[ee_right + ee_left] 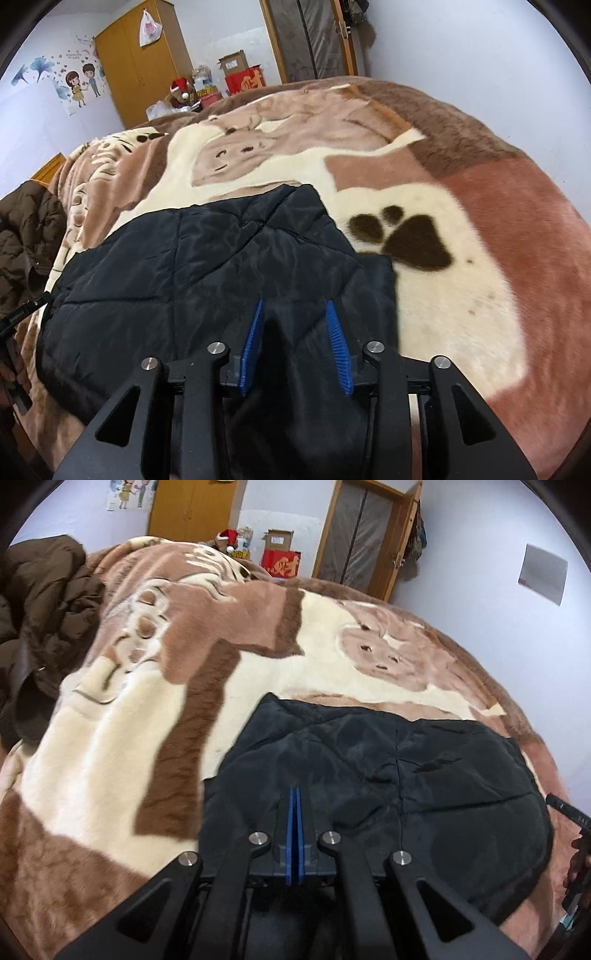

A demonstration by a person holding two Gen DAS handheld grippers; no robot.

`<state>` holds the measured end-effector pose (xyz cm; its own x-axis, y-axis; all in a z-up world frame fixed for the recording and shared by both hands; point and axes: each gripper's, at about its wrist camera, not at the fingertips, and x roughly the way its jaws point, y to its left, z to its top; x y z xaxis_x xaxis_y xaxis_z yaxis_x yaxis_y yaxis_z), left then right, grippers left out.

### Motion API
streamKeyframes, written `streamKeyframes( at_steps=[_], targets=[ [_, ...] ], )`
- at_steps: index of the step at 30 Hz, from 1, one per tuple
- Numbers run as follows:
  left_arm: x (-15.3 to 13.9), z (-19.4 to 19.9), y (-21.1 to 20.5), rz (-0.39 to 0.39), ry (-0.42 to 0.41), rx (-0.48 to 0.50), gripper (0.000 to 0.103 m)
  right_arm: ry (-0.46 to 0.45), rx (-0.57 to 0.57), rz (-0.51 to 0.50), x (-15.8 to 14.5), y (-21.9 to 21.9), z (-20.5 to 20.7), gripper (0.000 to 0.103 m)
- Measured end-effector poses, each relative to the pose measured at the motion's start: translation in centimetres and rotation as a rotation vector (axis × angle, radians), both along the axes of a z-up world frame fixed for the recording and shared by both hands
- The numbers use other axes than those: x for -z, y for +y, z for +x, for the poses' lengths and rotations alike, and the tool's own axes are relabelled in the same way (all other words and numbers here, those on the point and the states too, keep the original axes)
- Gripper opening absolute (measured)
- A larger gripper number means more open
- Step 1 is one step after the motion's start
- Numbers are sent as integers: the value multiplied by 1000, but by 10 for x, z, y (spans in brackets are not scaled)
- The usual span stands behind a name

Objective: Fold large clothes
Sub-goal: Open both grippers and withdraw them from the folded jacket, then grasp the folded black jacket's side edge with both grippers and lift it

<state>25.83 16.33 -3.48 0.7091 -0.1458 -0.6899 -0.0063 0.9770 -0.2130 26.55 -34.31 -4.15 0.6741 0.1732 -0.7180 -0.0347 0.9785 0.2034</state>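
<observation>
In the left wrist view, the left gripper (294,794) has its blue pads pressed flat together with nothing visibly caught between them, its tip over the near left part of a black quilted jacket (406,775). The jacket lies folded on the bed's plush brown-and-cream blanket (110,738), spreading ahead and to the right of this gripper. A brown coat (40,627) sits crumpled far off to the left. In the right wrist view, the right gripper (295,306) stands wide open, its pads well apart, holding nothing; the black jacket (184,266) lies directly beneath it and extends leftward, while a dark paw print (406,240) on the blanket (498,258) shows ahead to the right.
</observation>
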Motion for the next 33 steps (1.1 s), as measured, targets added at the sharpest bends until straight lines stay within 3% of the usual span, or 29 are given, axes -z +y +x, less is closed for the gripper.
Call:
streamKeyframes(
  at_steps=[2, 5, 9, 11, 21, 27, 29, 33],
  targets=[
    [0, -16, 11, -9, 2, -18, 13, 16, 7, 0, 4, -4, -13, 48],
    [9, -38, 21, -22, 22, -36, 29, 42, 24, 5, 13, -10, -31, 49],
    [22, -59, 29, -37, 47, -55, 33, 48, 47, 18, 20, -17, -46, 49],
    [26, -65, 30, -47, 50, -64, 41, 57, 51, 39, 23, -21, -46, 49],
    [45, -30, 36, -100, 93, -60, 45, 122, 42, 139, 42, -35, -23, 51],
    [62, -6, 37, -133, 131, -47, 54, 159, 30, 187, 55, -42, -6, 60],
    [69, 1, 37, -133, 144, -46, 62, 171, 25, 199, 60, -45, 0, 66],
    [77, 11, 42, -168, 164, -39, 66, 188, 7, 238, 69, -49, 10, 67]
  ],
)
